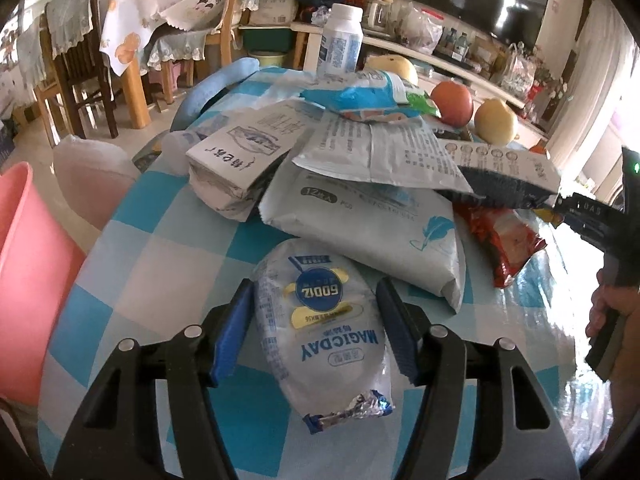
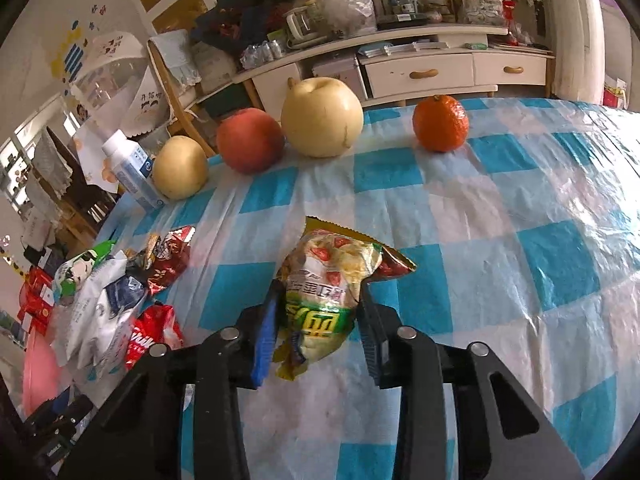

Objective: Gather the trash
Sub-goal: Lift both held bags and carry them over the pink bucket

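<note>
Two claws, two wrappers: left claw (image 1: pixel 316 320) clamped on white packet (image 1: pixel 320 332) at near edge of surface (image 1: pixel 160 256); right claw (image 2: pixel 318 320) clenched on yellow snack bag (image 2: pixel 324 296), mid-surface. Squeeze firmly, lift straight, clear of fruit, toward pink bin (image 1: pixel 24 280) at left.

A white oval snack packet (image 1: pixel 320 328) marked MAGICDAY is lying flat on the checked cloth, its crimped end pointing toward the camera; behind it a heap of white and blue wrappers (image 1: pixel 360 168) is piling up; a green-and-yellow snack bag (image 2: pixel 324 292) is sitting crumpled, apart from the heap.
</note>
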A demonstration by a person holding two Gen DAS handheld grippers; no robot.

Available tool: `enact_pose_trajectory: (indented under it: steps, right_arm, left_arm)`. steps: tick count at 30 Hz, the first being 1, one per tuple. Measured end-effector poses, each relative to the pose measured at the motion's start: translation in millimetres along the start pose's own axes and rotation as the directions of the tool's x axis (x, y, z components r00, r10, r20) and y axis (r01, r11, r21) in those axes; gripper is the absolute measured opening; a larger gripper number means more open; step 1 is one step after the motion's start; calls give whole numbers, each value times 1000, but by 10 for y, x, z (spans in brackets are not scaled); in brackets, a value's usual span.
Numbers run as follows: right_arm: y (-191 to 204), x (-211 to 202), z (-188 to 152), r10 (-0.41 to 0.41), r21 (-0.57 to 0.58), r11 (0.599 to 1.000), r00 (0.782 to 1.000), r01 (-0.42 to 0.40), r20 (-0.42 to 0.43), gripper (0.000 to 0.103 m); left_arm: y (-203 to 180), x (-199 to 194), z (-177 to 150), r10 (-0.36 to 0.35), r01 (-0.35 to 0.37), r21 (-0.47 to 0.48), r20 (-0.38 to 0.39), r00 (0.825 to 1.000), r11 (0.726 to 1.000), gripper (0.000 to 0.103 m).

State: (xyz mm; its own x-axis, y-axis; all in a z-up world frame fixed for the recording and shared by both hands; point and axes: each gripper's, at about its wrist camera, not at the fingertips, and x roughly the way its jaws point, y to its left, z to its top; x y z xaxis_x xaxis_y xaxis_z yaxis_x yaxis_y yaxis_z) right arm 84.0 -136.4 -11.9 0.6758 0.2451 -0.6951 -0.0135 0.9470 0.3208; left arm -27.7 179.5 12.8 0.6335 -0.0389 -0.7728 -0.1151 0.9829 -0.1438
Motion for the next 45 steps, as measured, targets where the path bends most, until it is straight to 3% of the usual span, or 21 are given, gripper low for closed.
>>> enact_pose_trajectory:
  steps: [2,3,5,11,13,14,15,20,23,25,26,28,32,38,45]
  right_arm:
    - [35,-75,-13,-9,-16,1000,1000,9,17,36]
    - [54,-105,-19,-11,-23,1000,1000,12,24,36]
    - [89,-196,-33,-15,-35,999,999,17,42,35]
    - [210,-498,-36,12,-44,999,994,-7,111,35]
    - [289,-546,-43,13,-71,997,992,-5,122,35]
    - [331,-560,-45,17,-84,996,992,-7,125,35]
    - [362,-563,-49,23,-92,996,992,-11,126,35]
    - [524,-564,-74,39,-151,988,991,-19,130,35]
    - [563,-574,-79,52,-174,984,990,-29,132,35]
    - [578,-587,-88,63,-180,983,989,-39,132,35]
    - [587,-603,-89,70,-186,981,988,-44,134,35]
    - [613,-644,-94,83,-197,979,987,-55,140,35]
    - [677,-729,-124,110,-210,975,983,-77,147,35]
    - [897,-954,-208,170,-252,960,970,-123,173,35]
    - [1515,-1216,-403,281,-366,908,943,-202,177,35]
  left_arm:
    - [41,-61,17,-18,18,-9,20,1000,1000,59]
    - [48,-90,24,-25,25,-9,32,999,1000,36]
    - [90,-148,44,-48,49,-19,44,998,999,32]
    - [99,-171,1,-64,64,-5,24,998,998,33]
    - [117,-151,-1,-73,73,-17,-4,997,997,51]
    - [107,-130,-22,-60,60,-17,-20,998,998,66]
    - [85,-116,-42,-37,37,-5,-26,999,999,72]
    - [-25,-55,-89,12,-10,49,-43,999,999,77]
    - [-150,-26,-121,54,-50,112,-32,998,992,77]
    - [-234,-7,-156,93,-88,167,-20,995,982,71]
    - [-268,-24,-160,77,-74,182,-9,997,981,59]
    - [-284,-35,-159,75,-71,189,-11,997,979,59]
    - [-246,-75,-164,60,-58,178,-5,998,982,59]
    - [-68,-302,-103,22,-30,134,62,998,990,59]
    - [359,-741,31,73,-83,39,205,976,996,59]
